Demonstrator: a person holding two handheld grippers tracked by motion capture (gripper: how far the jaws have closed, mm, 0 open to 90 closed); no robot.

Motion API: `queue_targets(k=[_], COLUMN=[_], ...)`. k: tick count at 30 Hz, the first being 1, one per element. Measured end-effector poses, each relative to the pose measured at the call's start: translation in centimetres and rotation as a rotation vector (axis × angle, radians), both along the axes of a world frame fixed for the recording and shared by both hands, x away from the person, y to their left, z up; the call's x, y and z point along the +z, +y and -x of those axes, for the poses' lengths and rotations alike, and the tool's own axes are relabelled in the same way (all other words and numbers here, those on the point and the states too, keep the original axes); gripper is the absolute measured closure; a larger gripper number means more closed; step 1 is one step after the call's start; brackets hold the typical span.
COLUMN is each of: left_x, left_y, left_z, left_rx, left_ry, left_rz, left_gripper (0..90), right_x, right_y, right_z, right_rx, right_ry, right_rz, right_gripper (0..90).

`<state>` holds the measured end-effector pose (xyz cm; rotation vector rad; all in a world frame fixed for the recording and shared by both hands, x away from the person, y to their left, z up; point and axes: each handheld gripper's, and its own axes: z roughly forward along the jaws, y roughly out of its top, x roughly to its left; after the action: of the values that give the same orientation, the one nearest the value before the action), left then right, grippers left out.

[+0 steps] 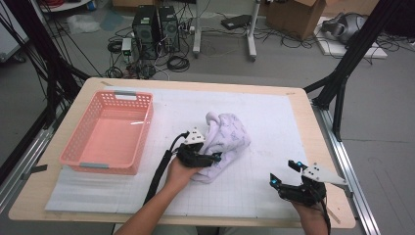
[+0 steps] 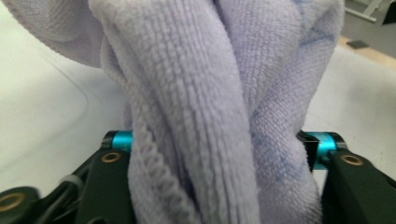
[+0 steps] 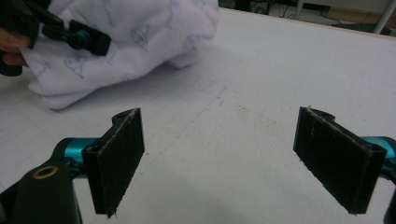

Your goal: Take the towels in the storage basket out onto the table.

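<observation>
A pale lilac terry towel (image 1: 227,134) lies bunched in a heap at the middle of the white mat. My left gripper (image 1: 208,159) sits at the heap's near-left end with a thick fold of the towel (image 2: 210,116) pinched between its jaws, the cloth touching both pads. In the right gripper view the towel (image 3: 135,32) and the left gripper (image 3: 70,32) are at the upper left. My right gripper (image 1: 284,172) rests low near the table's front right, and its jaws (image 3: 219,154) stand wide open over bare mat with nothing between them.
A pink plastic basket (image 1: 133,96) with nothing in it stands on the left of the table. A white gridded mat (image 1: 274,122) covers most of the wooden tabletop. Black frame posts rise at both sides, and cables and computers lie on the floor beyond the far edge.
</observation>
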<state>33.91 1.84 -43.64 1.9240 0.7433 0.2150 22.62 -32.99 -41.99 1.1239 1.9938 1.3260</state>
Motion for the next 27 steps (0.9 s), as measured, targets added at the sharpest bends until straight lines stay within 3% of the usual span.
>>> queue_targets(k=[4, 7, 9, 17, 20, 23, 27], left_x=[0.6, 1.6, 2.0, 2.7, 3.9, 4.6, 3.9], left_y=[0.3, 1.1, 1.9, 4.7, 5.9, 7.4, 8.9], left_z=[0.6, 1.2, 1.7, 2.8, 3.3, 3.7, 4.6], left_rx=[0.021, 0.031, 0.024, 0.079, 0.122, 0.134, 0.128], left_ry=[-0.038, -0.069, -0.067, -0.108, -0.159, -0.161, -0.146], left_rz=[-0.018, -0.032, -0.036, 0.039, 0.065, 0.094, 0.113], left_gripper=[27.7, 26.0, 26.0, 24.5, 23.6, 23.0, 22.6], right_x=[-0.1, -0.2, -0.1, -0.1, -0.1, -0.2, -0.2], right_y=[-0.1, -0.1, -0.1, 0.2, 0.2, 0.0, 0.2], right_z=[-0.1, -0.1, -0.1, -0.2, -0.1, -0.2, -0.2], right_rx=[0.000, -0.001, -0.002, -0.004, -0.004, -0.008, -0.003], right_ry=[-0.002, 0.001, 0.003, 0.002, 0.000, 0.002, 0.006], right_rz=[0.006, 0.004, 0.004, 0.005, 0.006, 0.003, 0.001], right_gripper=[15.0, 15.0, 15.1, 15.0, 15.0, 15.0, 15.1])
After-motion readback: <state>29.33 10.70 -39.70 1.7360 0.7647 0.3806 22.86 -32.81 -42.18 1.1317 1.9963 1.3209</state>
